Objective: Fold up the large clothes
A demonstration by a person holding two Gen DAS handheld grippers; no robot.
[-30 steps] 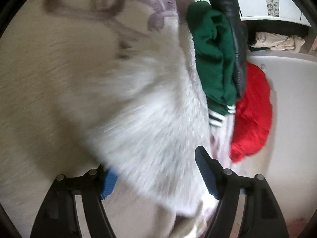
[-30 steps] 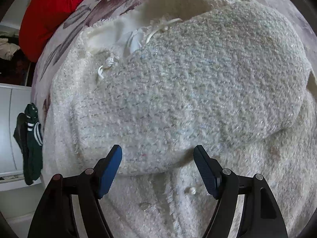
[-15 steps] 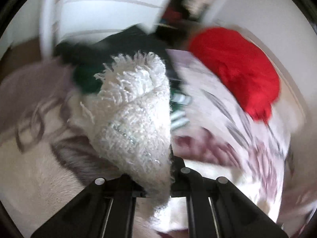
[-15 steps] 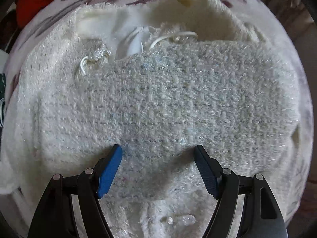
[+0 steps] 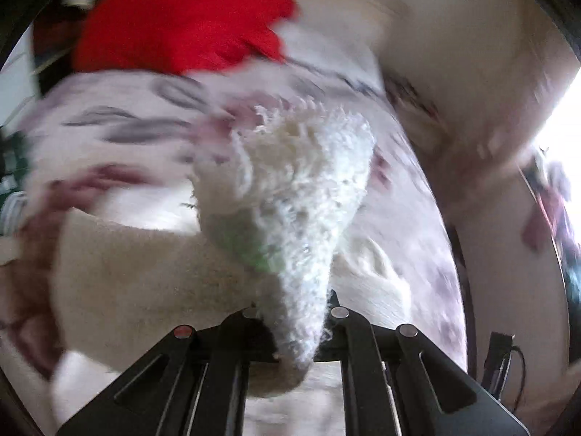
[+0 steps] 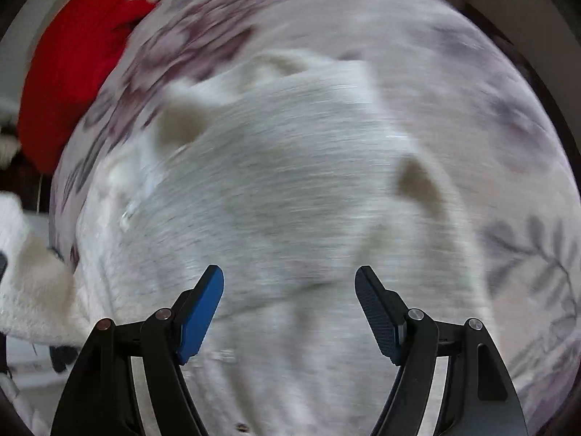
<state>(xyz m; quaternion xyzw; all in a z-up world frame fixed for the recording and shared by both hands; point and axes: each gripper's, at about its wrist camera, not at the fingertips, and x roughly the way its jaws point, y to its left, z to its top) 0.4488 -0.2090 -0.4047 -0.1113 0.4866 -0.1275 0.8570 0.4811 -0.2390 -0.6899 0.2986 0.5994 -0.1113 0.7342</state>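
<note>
A cream, nubbly knitted garment (image 6: pixel 290 181) lies spread on a bed with a floral cover (image 6: pixel 508 109). My left gripper (image 5: pixel 296 312) is shut on a fringed end of that garment (image 5: pixel 297 189), which stands up lifted in front of the camera. In the right wrist view the lifted part (image 6: pixel 25 283) shows at the left edge. My right gripper (image 6: pixel 289 312) hangs open above the garment's body, nothing between its blue pads (image 6: pixel 199 316). Both views are motion-blurred.
A red garment (image 5: pixel 181 18) lies at the far end of the bed, seen also in the right wrist view as a red heap (image 6: pixel 72 72) at upper left. A cream wall or headboard (image 5: pixel 472 54) bounds the bed on the right. Bright window light at far right.
My left gripper closed on the garment's fringed end and carried it up and across the bed. My right gripper drew back from the garment, staying open.
</note>
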